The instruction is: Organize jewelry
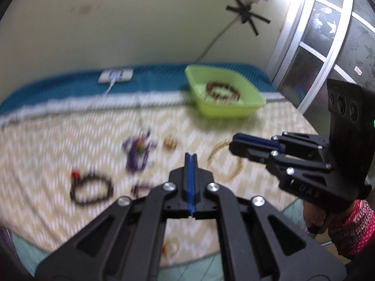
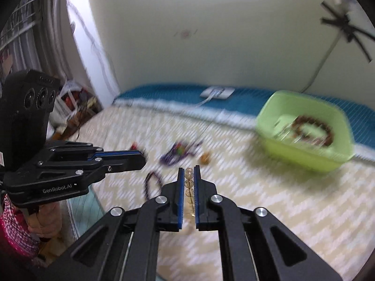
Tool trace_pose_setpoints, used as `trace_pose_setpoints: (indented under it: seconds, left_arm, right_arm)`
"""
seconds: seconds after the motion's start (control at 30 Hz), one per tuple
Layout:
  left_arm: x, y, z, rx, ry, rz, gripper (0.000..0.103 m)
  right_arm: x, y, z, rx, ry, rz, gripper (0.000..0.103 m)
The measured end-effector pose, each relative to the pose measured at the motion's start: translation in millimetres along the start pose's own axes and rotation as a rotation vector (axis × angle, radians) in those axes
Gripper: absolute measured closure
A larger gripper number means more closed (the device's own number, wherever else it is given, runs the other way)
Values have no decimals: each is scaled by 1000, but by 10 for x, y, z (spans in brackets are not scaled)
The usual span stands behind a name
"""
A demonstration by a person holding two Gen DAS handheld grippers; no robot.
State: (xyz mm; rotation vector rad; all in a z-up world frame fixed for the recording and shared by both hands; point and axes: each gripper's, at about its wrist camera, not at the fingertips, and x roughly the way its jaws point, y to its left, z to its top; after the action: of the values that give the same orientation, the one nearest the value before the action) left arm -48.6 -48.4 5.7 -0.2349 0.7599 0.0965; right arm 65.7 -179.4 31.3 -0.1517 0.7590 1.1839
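Observation:
My right gripper is shut on a string of clear amber beads, held above the patterned bed. In the left wrist view the right gripper is over the amber necklace loop. My left gripper is shut and empty above the bed; it shows at the left in the right wrist view. A green tub at the back right holds a brown bead bracelet. On the bed lie a black bead bracelet, a purple necklace and a small amber piece.
A white charger block with cable lies on the blue strip at the back of the bed. A wall stands behind; a glass-paned door is at the right. Another small amber piece lies near the bed's front edge.

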Motion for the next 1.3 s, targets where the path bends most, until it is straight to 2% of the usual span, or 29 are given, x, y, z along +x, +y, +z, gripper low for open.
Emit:
trace_pose_setpoints:
  seconds: [0.1, 0.17, 0.37, 0.53, 0.67, 0.83, 0.87, 0.93, 1.13, 1.2, 1.23, 1.3]
  left_arm:
    - [52, -107, 233, 43, -30, 14, 103]
    - [148, -252, 377, 97, -49, 54, 103]
    - [611, -639, 716, 222, -27, 127, 103]
    - [936, -769, 951, 235, -14, 158, 103]
    - [1169, -776, 1065, 219, 3, 180, 103]
    - [1398, -723, 1106, 194, 29, 200, 103]
    - [1429, -708, 1108, 190, 32, 206, 103]
    - [1470, -669, 1101, 177, 40, 218, 103]
    - [1387, -604, 1026, 160, 36, 271, 102]
    - [1265, -599, 977, 155, 16, 300, 82]
    - [1205, -595, 956, 154, 4, 308, 76]
    - [1040, -584, 887, 147, -27, 332, 70]
  right_arm:
    - [-184, -284, 232, 26, -55, -31, 103]
    - [-280, -441, 368, 27, -82, -61, 103]
    - [-503, -868, 779, 20, -150, -138, 103]
    - [-534, -1084, 977, 1, -161, -177, 103]
    - [-390, -1236, 1038, -2, -134, -193, 103]
    - [-160, -1415, 1003, 19, -114, -185, 103]
    - [-146, -1440, 986, 31, -114, -199, 87]
    - [-191, -1482, 911, 72, -152, -187, 77]
    - [-337, -1406, 553, 153, -139, -177, 75]
    - [-377, -1329, 386, 169, -127, -188, 70]
    - [-389, -1280, 295, 176, -118, -201, 64]
    - [-422, -1179, 94, 193, -107, -225, 58]
